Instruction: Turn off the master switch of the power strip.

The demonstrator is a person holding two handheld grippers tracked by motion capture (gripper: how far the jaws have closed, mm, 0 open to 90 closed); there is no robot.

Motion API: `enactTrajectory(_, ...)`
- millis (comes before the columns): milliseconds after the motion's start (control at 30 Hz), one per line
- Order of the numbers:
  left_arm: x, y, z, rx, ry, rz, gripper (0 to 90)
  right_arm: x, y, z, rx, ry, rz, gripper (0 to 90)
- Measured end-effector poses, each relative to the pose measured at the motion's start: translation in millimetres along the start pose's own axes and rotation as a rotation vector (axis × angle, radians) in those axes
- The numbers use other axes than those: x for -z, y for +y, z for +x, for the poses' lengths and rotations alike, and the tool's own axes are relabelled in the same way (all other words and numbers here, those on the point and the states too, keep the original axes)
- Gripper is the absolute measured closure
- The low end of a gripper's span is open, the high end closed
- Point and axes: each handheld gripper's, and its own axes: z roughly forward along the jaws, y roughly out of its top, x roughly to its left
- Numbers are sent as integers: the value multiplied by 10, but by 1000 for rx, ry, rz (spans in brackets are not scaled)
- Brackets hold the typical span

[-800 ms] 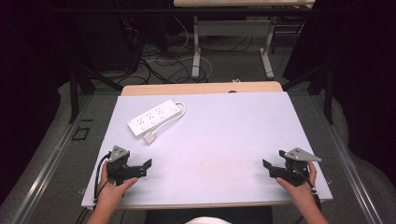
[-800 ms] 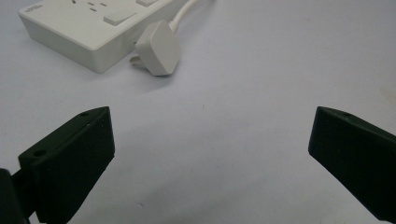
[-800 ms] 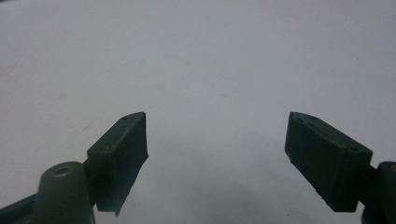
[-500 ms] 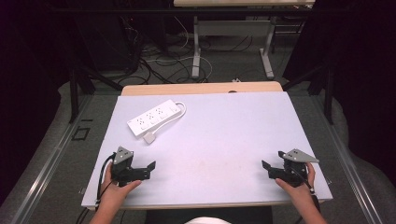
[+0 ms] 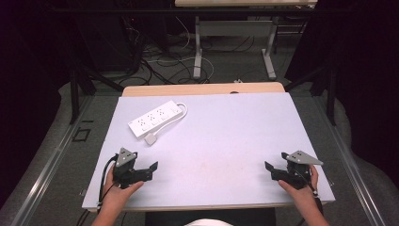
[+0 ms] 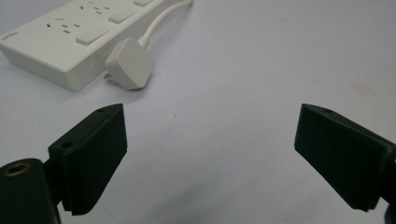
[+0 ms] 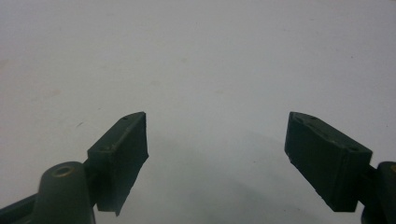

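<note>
The left gripper [image 5: 151, 168] sits low over the near left of the white counter [image 5: 226, 132], jaws spread wide with nothing between them. Ahead of it, apart, lies a white power strip [image 5: 155, 119], its plug [image 5: 150, 139] resting just beside the strip. The right gripper [image 5: 269, 168], also wide and empty, hovers at the near right

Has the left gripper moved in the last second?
Yes. The left gripper has shifted slightly to the right along the table's near edge; the power strip stays put.
</note>
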Motion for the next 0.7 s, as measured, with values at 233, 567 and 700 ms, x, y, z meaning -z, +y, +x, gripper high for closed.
enactTrajectory(233,10,81,-12,12,4,-22,163,22,2,11,-7,2,1,210)
enactTrajectory(567,8,256,-36,0,3,-13,250,29,4,-6,-2,-3,-11,210)
enactTrajectory(700,13,362,-56,4,-3,-24,297,36,4,-1,-6,0,-6,210)
